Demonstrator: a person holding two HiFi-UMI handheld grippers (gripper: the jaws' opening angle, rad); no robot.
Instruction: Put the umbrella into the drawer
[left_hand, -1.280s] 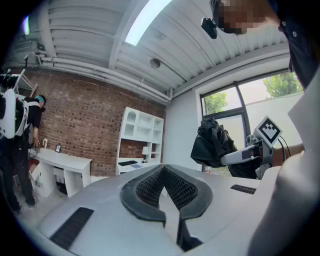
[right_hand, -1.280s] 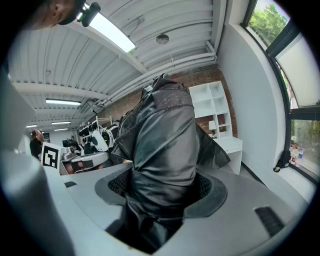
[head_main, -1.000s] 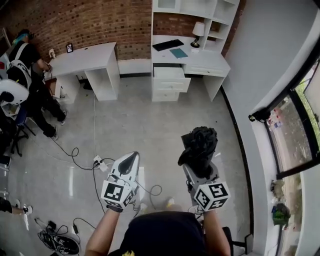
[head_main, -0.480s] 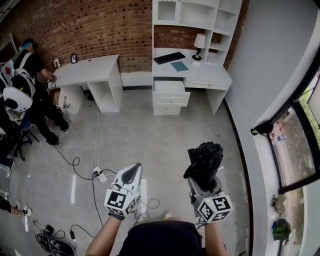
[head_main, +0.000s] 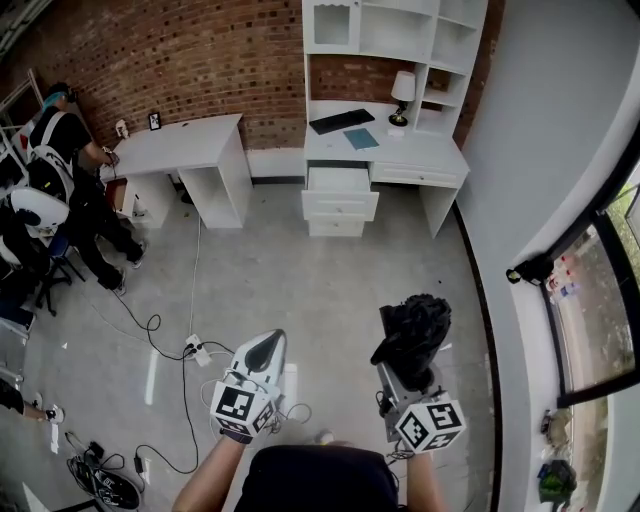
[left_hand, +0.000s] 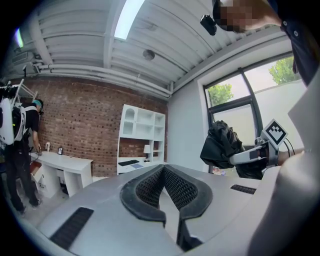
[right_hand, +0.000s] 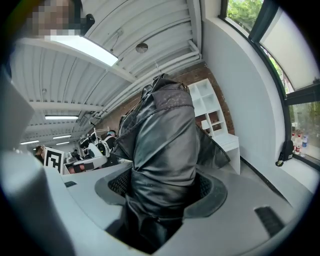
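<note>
1. The umbrella (right_hand: 160, 145), a folded black bundle, stands upright in the right claw (head_main: 405, 368), whose jaws pinch its lower part. It is held out over the floor (head_main: 300, 270), well apart from the drawer (head_main: 338, 180).
2. That drawer is the top one of the stack under the white bench (head_main: 425, 152) at the far wall. It stands pulled out, so nothing needs opening first.
3. Judged from this, the carrying step is in hand and the placing is not yet done. The next move calls for crossing the floor and bringing the bundle above the open drawer. Then it is lowered inside and the jaws spread to let go. The bundle looks bulky, so it may need laying lengthwise to fit.
4. The left claw (head_main: 262, 347) has its jaws pressed together on nothing. It is free to steady the drawer or push it home.
5. Only the head view shows the open drawer and the way to it, with cables (head_main: 190, 350) on the floor just to the left. Only the right gripper view shows the grip itself, with fabric filling the gap between the pads. The umbrella blocks most of the room ahead there, and the drawer does not show. The left gripper view shows its own pads meeting at the tips, and the umbrella side-on, rising out of the other claw.
</note>
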